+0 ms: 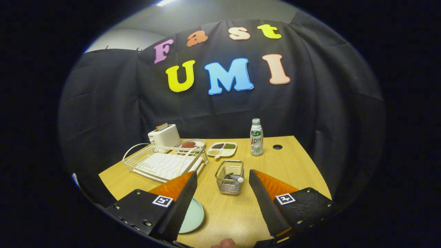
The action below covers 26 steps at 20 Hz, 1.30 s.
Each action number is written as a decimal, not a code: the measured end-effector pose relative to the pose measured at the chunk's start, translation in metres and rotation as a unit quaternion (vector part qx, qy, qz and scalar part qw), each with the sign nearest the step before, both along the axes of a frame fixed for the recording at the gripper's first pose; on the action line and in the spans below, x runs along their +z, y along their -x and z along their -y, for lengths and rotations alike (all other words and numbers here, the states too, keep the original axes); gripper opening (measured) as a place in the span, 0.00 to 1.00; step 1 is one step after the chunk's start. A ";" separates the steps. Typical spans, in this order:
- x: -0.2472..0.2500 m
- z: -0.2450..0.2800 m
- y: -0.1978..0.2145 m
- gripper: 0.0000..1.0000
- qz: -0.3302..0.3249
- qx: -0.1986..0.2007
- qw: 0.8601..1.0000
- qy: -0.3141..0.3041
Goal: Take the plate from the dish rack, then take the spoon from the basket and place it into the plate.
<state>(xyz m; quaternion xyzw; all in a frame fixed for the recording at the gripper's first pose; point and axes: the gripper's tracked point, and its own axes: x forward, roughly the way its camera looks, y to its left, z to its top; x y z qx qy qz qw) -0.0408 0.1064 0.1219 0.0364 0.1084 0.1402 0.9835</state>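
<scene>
My gripper (223,177) is open above the wooden table (296,165), its fingers spread wide with nothing between them. A pale green plate (193,217) lies flat on the table, partly hidden under the left finger (179,203). Just ahead, between the fingertips, stands a small wire basket (229,177) with the spoon (235,178) lying inside it, its light handle end poking up. The white wire dish rack (164,162) sits beyond the left finger with no plate in it.
Behind the rack stand a white toaster (165,135) and a round dish of red food (190,144). A divided tray of beans (222,148) and a drink bottle (256,137) stand further back. A dark hole (277,147) marks the tabletop near the bottle.
</scene>
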 end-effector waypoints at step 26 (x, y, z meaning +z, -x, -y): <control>-0.081 -0.005 -0.121 0.45 0.116 -0.060 0.991 0.002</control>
